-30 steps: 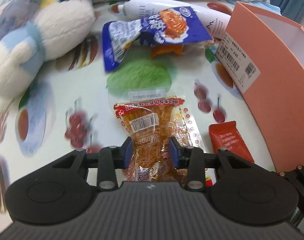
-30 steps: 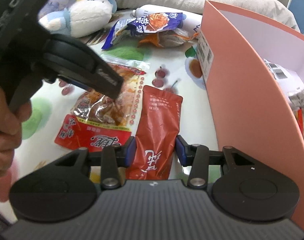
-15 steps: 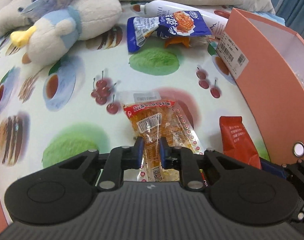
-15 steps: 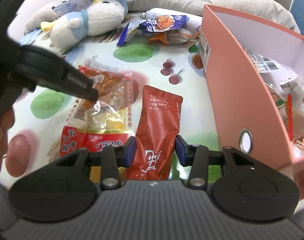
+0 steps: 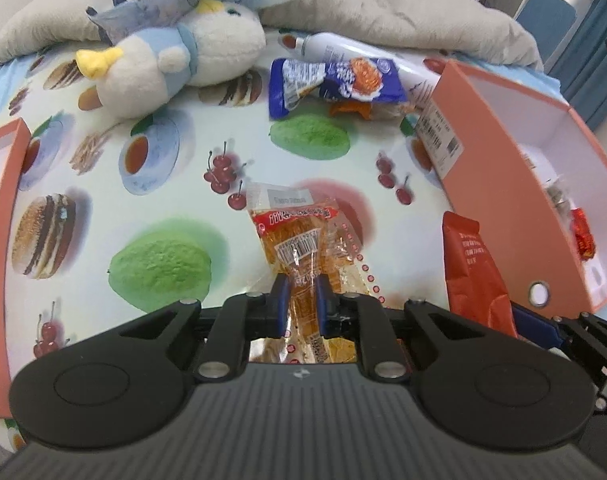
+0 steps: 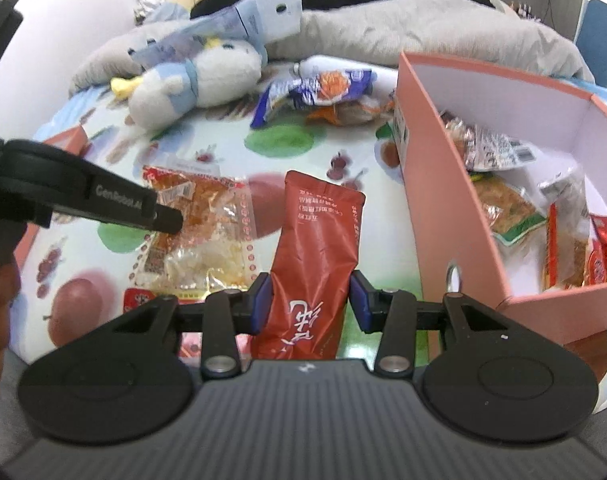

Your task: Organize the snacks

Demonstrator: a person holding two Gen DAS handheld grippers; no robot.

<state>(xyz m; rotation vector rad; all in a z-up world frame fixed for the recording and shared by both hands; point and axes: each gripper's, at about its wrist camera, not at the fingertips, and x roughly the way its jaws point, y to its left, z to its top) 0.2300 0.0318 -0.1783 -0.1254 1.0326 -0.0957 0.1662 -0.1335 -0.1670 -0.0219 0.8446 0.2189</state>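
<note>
Pinching orange snack pack [image 5: 299, 244] btwn left tongs [image 5: 302, 301], red pouch [image 6: 317, 256] btwn right tongs [image 6: 309, 304]

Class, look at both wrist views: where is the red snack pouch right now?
The red snack pouch sits between the right gripper pads, between the clear orange snack packet and the pink box.

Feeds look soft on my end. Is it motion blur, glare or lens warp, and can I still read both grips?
Left wrist: fisheye bends the pink box; mild blur; left tongs pinch the orange packet sharply. Right wrist: far snacks smeared, white box wall bright, not blown out; right tongs on the red pouch, clear.
</note>
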